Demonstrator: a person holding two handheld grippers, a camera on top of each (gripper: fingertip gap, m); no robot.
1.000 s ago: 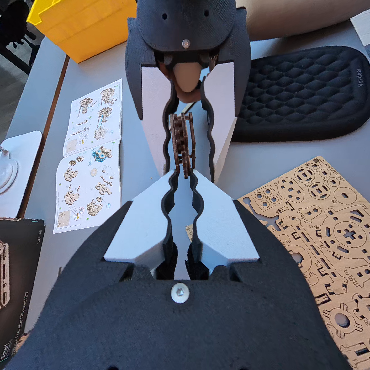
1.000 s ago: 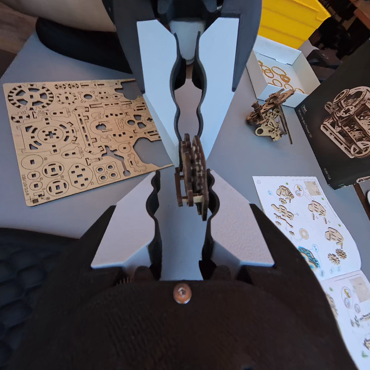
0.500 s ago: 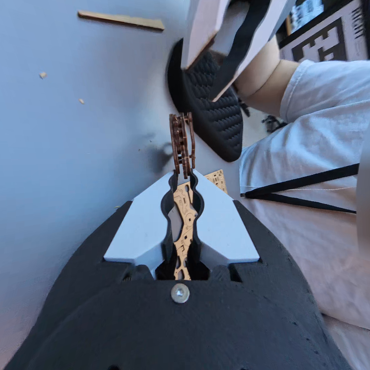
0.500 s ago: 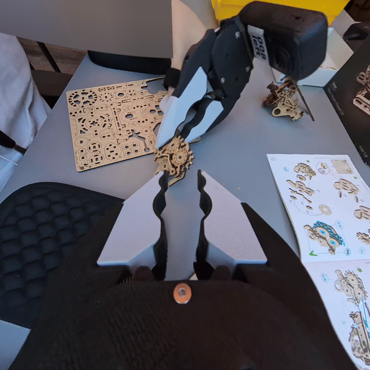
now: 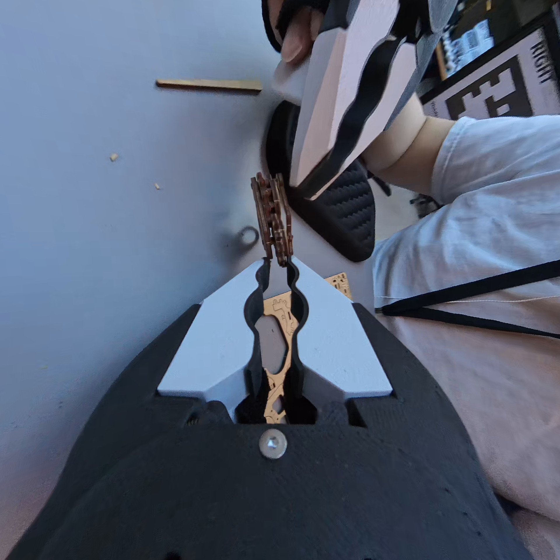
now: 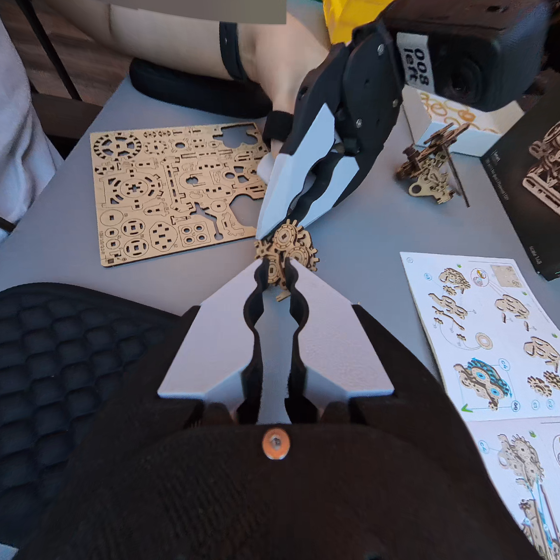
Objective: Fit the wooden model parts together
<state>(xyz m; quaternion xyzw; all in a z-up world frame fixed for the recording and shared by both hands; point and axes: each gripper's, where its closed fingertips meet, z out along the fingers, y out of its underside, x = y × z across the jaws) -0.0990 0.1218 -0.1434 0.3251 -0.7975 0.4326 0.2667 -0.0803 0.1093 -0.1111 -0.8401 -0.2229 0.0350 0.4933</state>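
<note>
Left gripper (image 5: 277, 260) pinches the gear cluster (image 5: 271, 218) at its fingertips, jaws nearly together on the lower edge, cluster held edge-on above the table (image 5: 91, 212). Right gripper (image 6: 276, 263) meets the same cluster (image 6: 288, 251) from the other side, tips closed to a narrow gap around its lower gears; looks like a grip, though contact on both pads is not fully clear. So both grippers are on one sub-assembly, in the air over the table, just beside the near edge of the part sheet (image 6: 169, 194). Progress, judged: partway. One cluster of several meshed gears is already built, and a second, bigger sub-assembly (image 6: 430, 175) stands near the white box (image 6: 454, 133), well apart. Sheet shows several empty cut-outs but most parts are not yet punched out, so plenty is left; the two built pieces are not joined. Counts: two grippers, one held cluster, one standing sub-assembly, one part sheet, one open manual (image 6: 485, 333), one white box with light rings inside, one dark kit box (image 6: 533, 194), one black pad (image 6: 75, 363) nearest, another dark pad at the far edge, one yellow bin partly visible, one loose wooden strip (image 5: 209, 83), a few tiny wood crumbs.
</note>
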